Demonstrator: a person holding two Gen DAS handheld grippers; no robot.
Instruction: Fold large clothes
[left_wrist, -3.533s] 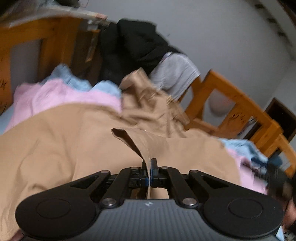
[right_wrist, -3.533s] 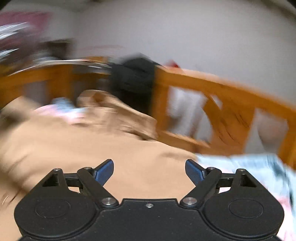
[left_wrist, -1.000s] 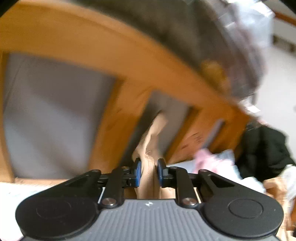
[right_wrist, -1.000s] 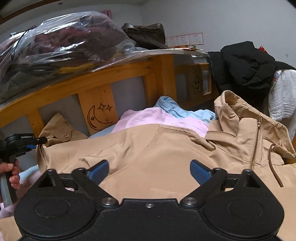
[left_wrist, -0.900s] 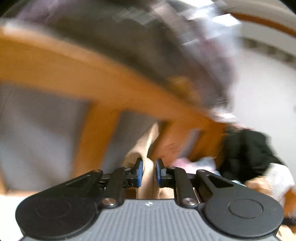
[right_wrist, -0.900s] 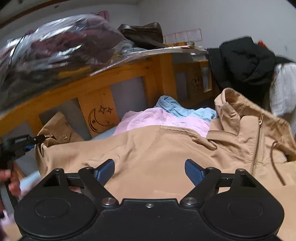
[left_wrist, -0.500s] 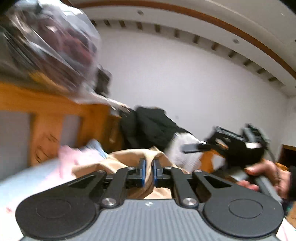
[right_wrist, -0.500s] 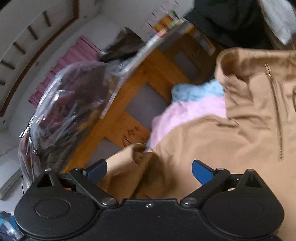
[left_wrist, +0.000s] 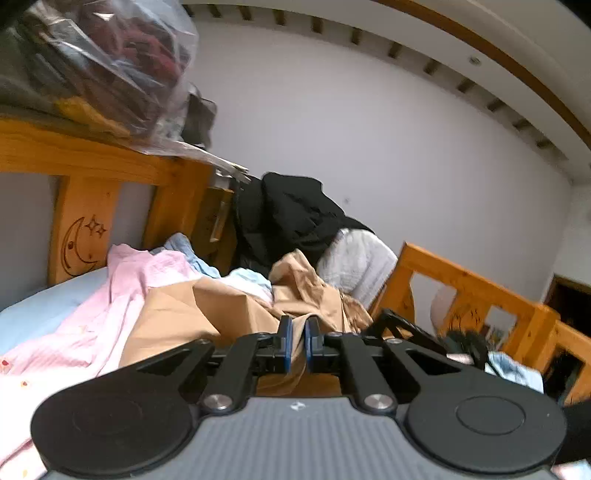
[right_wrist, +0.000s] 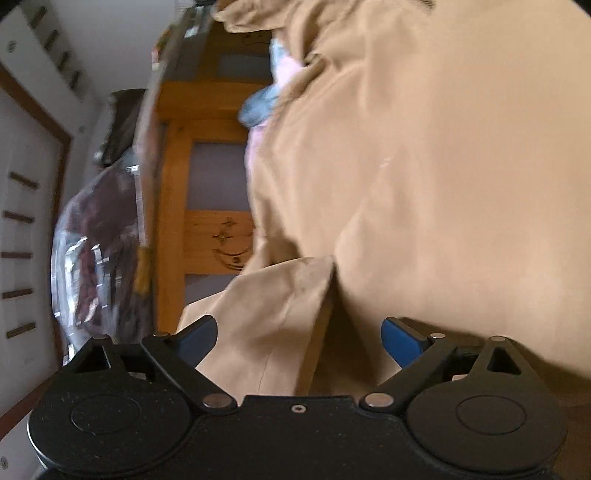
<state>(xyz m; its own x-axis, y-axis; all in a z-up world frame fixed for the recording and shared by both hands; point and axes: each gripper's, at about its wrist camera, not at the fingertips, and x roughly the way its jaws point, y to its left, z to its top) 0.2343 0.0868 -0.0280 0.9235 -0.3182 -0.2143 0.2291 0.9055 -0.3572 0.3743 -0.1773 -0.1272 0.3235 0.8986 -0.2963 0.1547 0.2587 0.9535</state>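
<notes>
A white wall (left_wrist: 388, 155) rises behind a wooden bed frame (left_wrist: 85, 162) with a moon and stars carved into 1 slat, and a second wooden rail (left_wrist: 469, 280) runs off at the right. On top of the frame sits a clear plastic bag (left_wrist: 110, 62) stuffed with dark red and yellow fabric; what the pieces are cannot be told. On the pale blue mattress (left_wrist: 40, 306) lie a pink garment (left_wrist: 122, 295) and a light blue garment (left_wrist: 243, 277), with a black jacket (left_wrist: 291, 218) and a white cloth (left_wrist: 358, 266) heaped toward the corner.

The tan coat (left_wrist: 221, 310) lies crumpled across the bed on top of the pink garment. The left gripper (left_wrist: 297, 345) has its jaws pressed nearly together, pinching a thin fold of the tan coat.

In the right wrist view the scene is rolled sideways and blurred. The right gripper (right_wrist: 299, 339) has its jaws spread wide and just closing; a flap of the tan coat (right_wrist: 424, 166) lies between them, and the pads do not press on it. The rest of the coat fills the view beyond the right gripper.
</notes>
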